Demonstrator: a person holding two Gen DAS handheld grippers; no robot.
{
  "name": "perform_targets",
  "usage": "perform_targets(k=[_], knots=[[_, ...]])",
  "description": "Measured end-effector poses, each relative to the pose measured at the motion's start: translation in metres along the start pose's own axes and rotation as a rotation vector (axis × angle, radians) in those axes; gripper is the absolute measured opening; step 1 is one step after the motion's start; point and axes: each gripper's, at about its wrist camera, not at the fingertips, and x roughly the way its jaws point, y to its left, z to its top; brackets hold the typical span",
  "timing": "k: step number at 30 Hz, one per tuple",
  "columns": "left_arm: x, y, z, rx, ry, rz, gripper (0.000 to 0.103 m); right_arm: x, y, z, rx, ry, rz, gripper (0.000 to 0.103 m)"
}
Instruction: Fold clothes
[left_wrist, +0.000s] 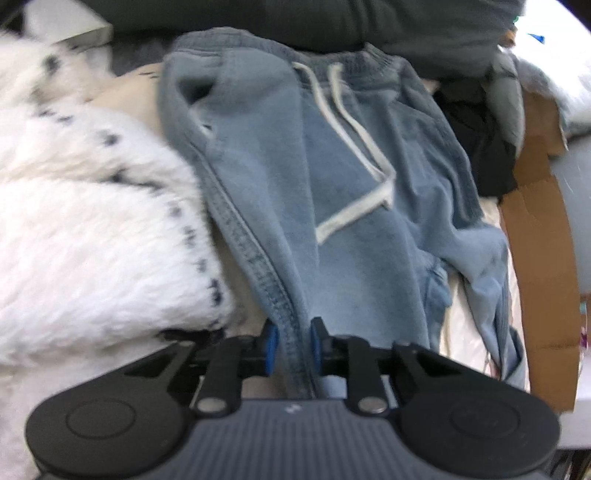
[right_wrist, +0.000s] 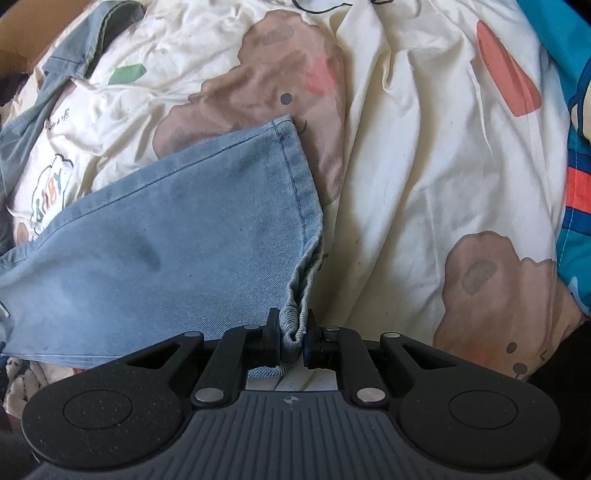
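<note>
A pair of light blue denim trousers (left_wrist: 354, 184) with a white drawstring (left_wrist: 343, 110) lies spread on the bed, its waistband at the far end in the left wrist view. My left gripper (left_wrist: 292, 347) is shut on a side seam of the trousers. In the right wrist view, one trouser leg (right_wrist: 177, 236) lies across the sheet with its hem towards me. My right gripper (right_wrist: 291, 338) is shut on the bunched corner of that hem.
A fluffy white garment with dark dots (left_wrist: 85, 229) lies left of the trousers. Brown cardboard (left_wrist: 535, 266) and dark clothes (left_wrist: 480, 147) are to the right. A cream bedsheet with brown cartoon prints (right_wrist: 424, 155) covers the bed; blue patterned fabric (right_wrist: 576, 155) is at the right edge.
</note>
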Motion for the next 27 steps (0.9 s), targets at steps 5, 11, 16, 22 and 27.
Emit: perform_targets(k=[5, 11, 16, 22, 27], knots=[[-0.013, 0.01, -0.008, 0.001, -0.027, 0.015, 0.023, 0.006, 0.001, 0.004, 0.013, -0.006, -0.008, 0.009], [-0.018, 0.016, -0.009, 0.003, -0.029, 0.018, 0.022, 0.006, 0.0, 0.004, 0.014, -0.001, -0.006, 0.009], [-0.003, 0.018, -0.009, -0.005, 0.017, 0.009, 0.025, 0.005, -0.001, 0.004, 0.016, 0.003, -0.005, 0.009], [0.019, 0.018, -0.006, 0.023, 0.019, 0.054, 0.031, 0.004, -0.001, 0.004, 0.018, 0.007, -0.004, 0.009], [0.017, 0.016, -0.005, 0.024, 0.005, 0.07, 0.006, 0.001, 0.0, 0.003, 0.017, 0.009, -0.004, 0.009]])
